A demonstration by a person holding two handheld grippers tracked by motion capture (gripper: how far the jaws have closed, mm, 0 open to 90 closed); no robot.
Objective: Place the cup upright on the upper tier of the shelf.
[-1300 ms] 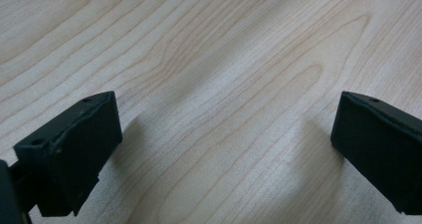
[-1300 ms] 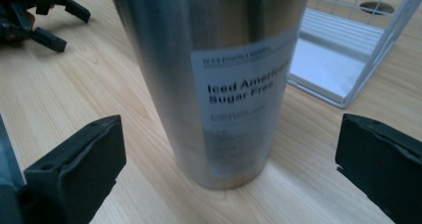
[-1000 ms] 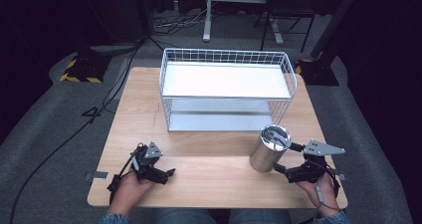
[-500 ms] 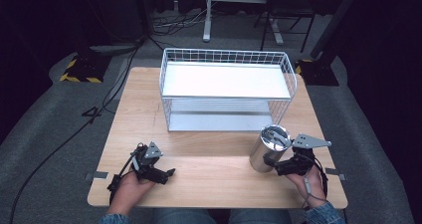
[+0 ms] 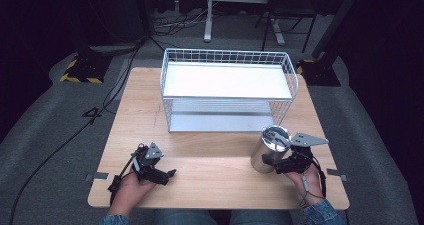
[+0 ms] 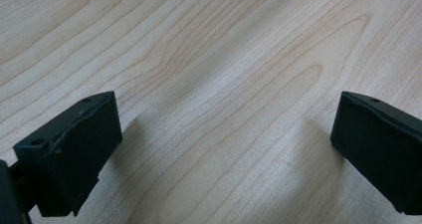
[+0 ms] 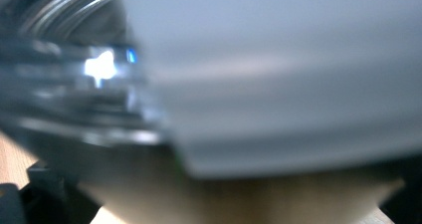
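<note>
A shiny metal cup [image 5: 269, 147] stands upright on the wooden table [image 5: 215, 155] at the front right. My right gripper [image 5: 272, 162] is pressed up to its lower side, jaws spread to either side of it, and I see no grip. In the right gripper view the cup [image 7: 278, 74] is a very close blur, with dark jaw tips at the bottom corners. My left gripper [image 5: 167, 175] rests open on the table at the front left. Only bare wood lies between its jaws [image 6: 224, 149].
A white wire basket rack [image 5: 227, 90] with two shelves stands at the back middle of the table, just behind the cup. Bare wood stretches between the two grippers. Cables and stands sit on the dark floor beyond the table.
My right gripper has moved left and forward from beside the cup until its jaws are around the cup's base. The cup and my left gripper have stayed put.
</note>
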